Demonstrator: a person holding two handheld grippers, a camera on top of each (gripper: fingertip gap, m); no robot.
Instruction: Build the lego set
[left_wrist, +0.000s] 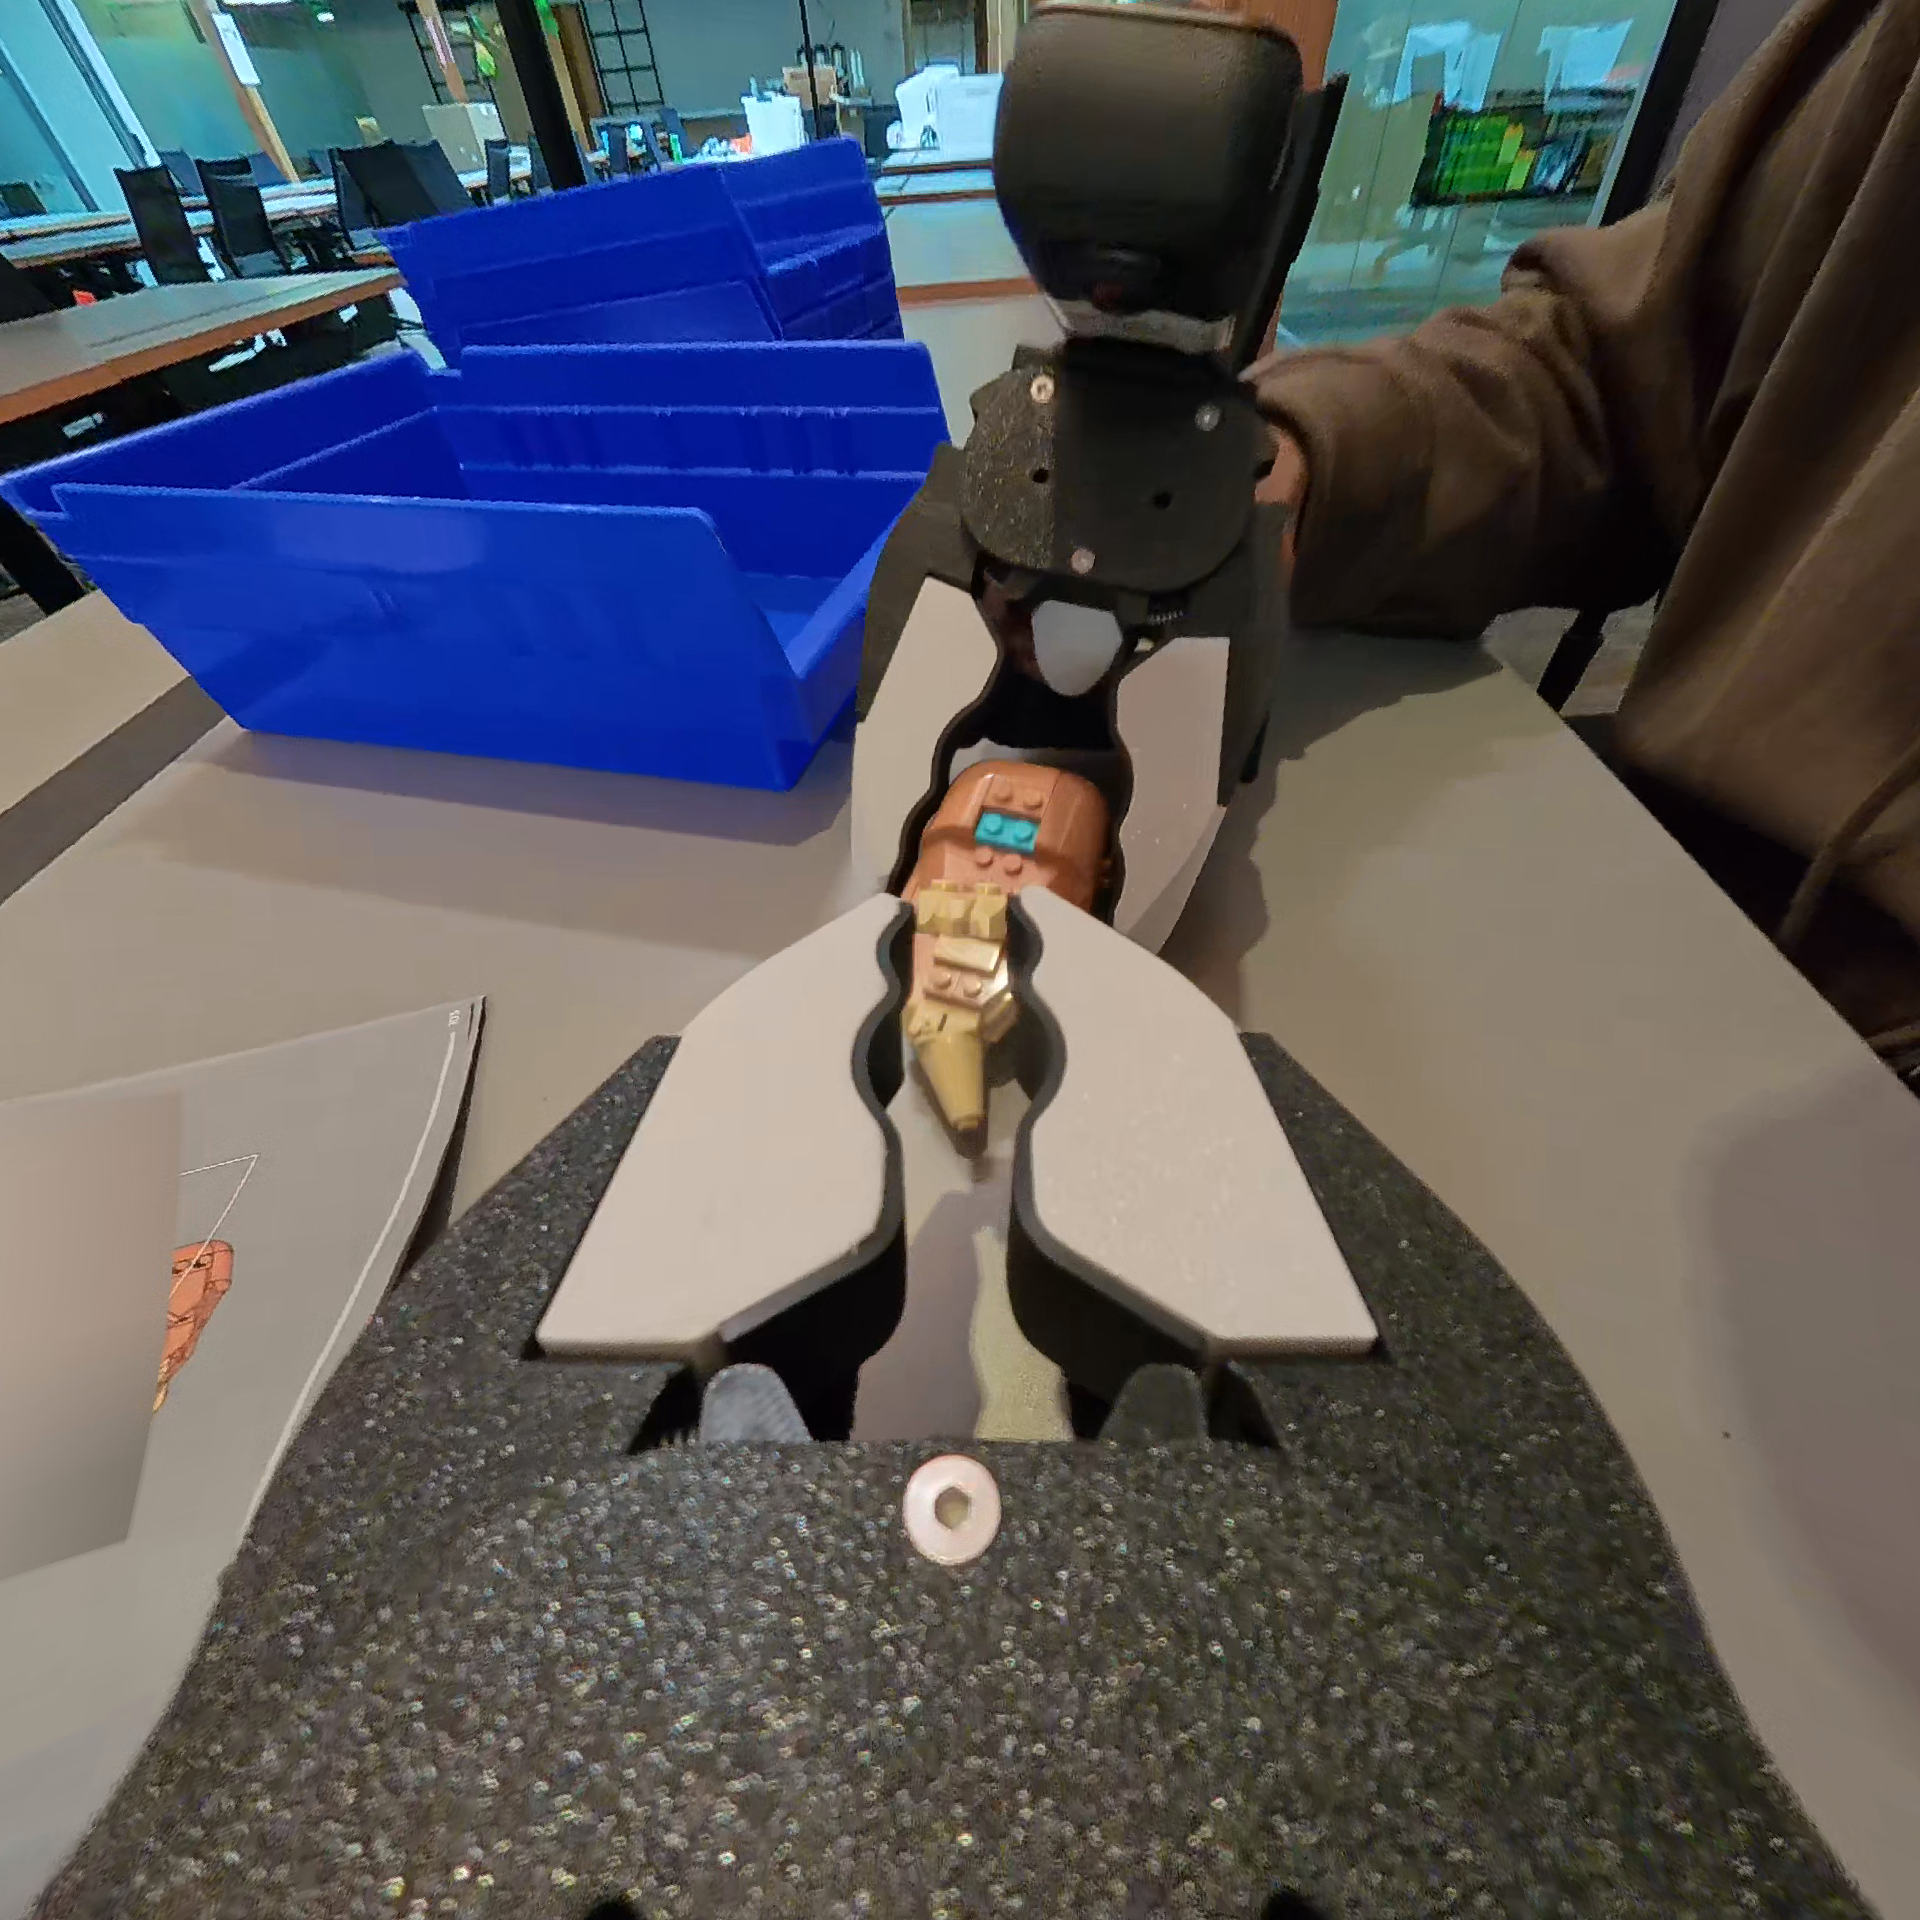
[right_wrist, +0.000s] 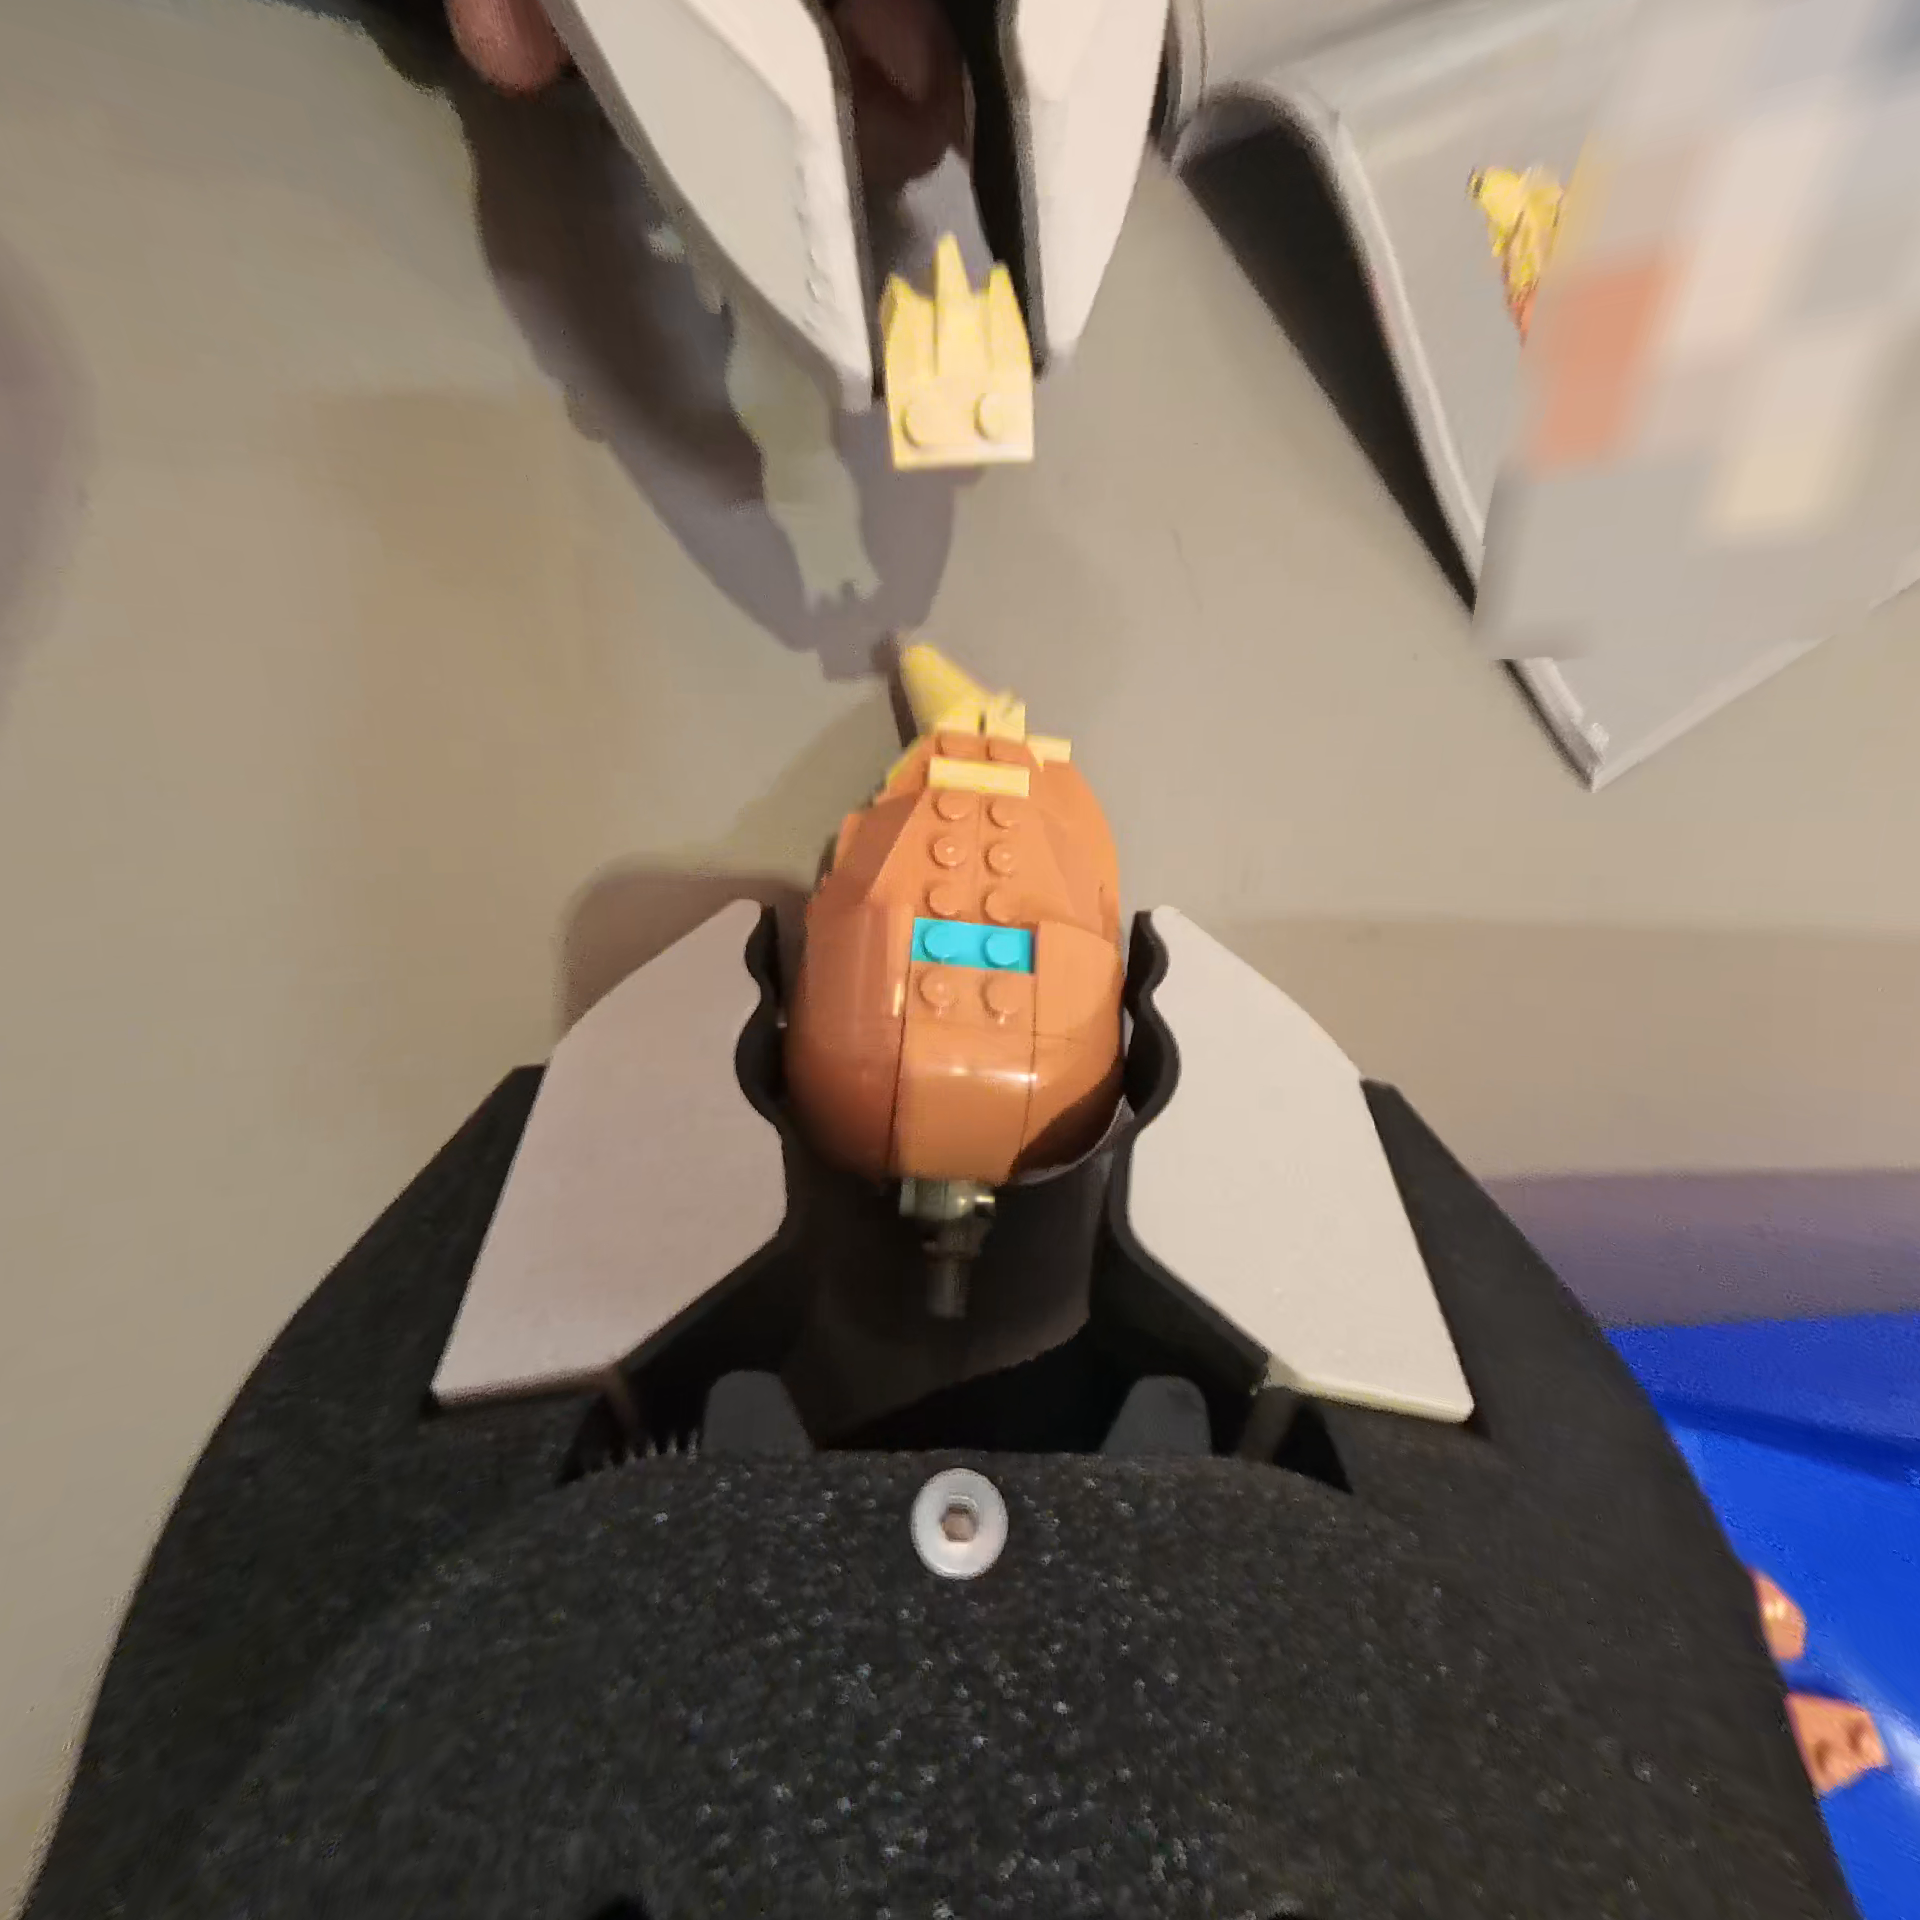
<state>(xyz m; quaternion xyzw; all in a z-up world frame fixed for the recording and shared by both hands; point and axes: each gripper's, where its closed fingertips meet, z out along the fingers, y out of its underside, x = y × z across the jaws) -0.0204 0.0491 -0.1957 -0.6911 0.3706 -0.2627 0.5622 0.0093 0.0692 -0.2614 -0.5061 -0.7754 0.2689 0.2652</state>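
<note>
Right claw (right_wrist: 951, 966) grips brown model (right_wrist: 961, 997); left claw (right_wrist: 951, 343) pinches tan piece (right_wrist: 956, 384).

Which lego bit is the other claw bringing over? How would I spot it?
Find the grey table, then the brown body held by the right gripper. Facing it, the left gripper pinches a tan piece: small, pale, with two studs and spikes, not joined to the body.

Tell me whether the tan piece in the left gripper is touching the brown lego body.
Apart. The right wrist view shows bare table between the tan piece, pinched in the left gripper, and the brown lego body held by the right gripper.
</note>
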